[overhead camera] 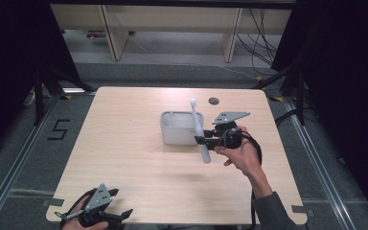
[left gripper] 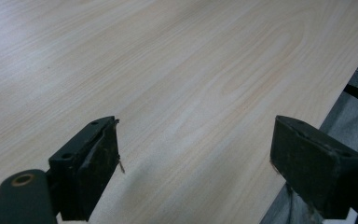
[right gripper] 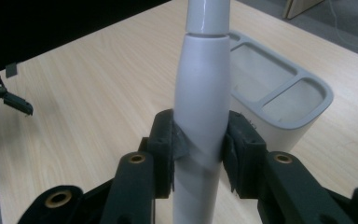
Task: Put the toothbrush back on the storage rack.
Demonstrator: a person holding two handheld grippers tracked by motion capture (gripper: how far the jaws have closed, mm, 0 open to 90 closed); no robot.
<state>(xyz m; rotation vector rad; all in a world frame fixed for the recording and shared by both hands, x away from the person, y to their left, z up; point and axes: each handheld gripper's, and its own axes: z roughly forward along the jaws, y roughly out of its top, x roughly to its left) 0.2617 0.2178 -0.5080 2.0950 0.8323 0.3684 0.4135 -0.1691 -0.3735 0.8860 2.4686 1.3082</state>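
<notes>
A white electric toothbrush (overhead camera: pixel 199 132) is held nearly upright, brush head up, above the table in front of a grey-white holder (overhead camera: pixel 178 128) with open compartments on top. My right gripper (overhead camera: pixel 202 140) is shut on the toothbrush's thick handle (right gripper: pixel 200 116), both pads pressed against its sides, just right of the holder (right gripper: pixel 279 100). My left gripper (overhead camera: pixel 117 203) rests at the near left corner of the table, open, with bare wood between its jaws (left gripper: pixel 196 154).
The light wooden table (overhead camera: pixel 124 143) has a small round grommet hole (overhead camera: pixel 213 101) at the far edge. Dark curtains stand on both sides, and wooden furniture legs with cables stand beyond the table.
</notes>
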